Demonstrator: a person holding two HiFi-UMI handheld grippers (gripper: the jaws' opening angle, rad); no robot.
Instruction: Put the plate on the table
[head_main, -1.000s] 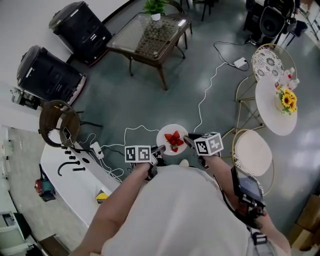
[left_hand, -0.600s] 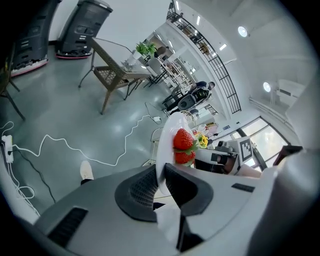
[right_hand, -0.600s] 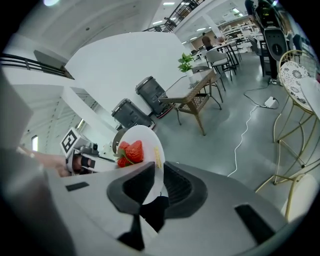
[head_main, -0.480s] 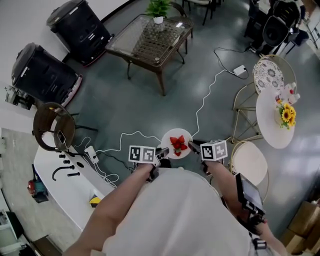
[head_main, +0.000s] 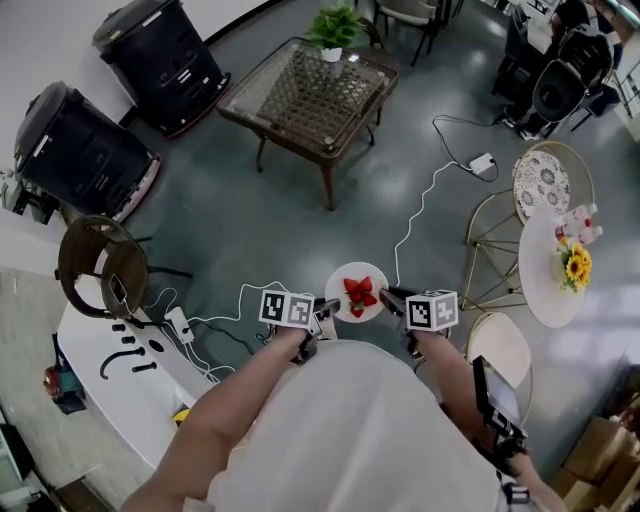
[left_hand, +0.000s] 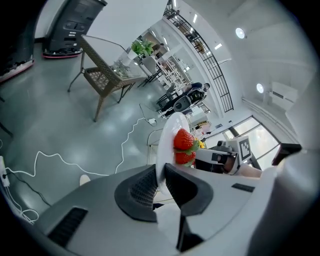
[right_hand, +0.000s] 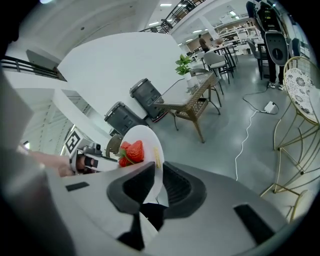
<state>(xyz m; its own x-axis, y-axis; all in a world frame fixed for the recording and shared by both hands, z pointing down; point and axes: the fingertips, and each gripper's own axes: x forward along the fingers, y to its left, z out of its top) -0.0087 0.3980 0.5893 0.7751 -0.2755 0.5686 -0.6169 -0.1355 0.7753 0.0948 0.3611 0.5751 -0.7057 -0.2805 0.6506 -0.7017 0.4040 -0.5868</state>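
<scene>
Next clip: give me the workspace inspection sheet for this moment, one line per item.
Surface: glass-topped table with a potted plant; round white table carries sunflowers.
Job's things: plate on no table, held above the floor, strawberries on it.
Clutter: dark small items on the white counter.
Claws: left claw and right claw each shut on opposite plate rims.
Cables: white cable snakes over the floor to a power block.
Surroundings: two black machines, gold wire chairs.

White plate, red strawberries
</scene>
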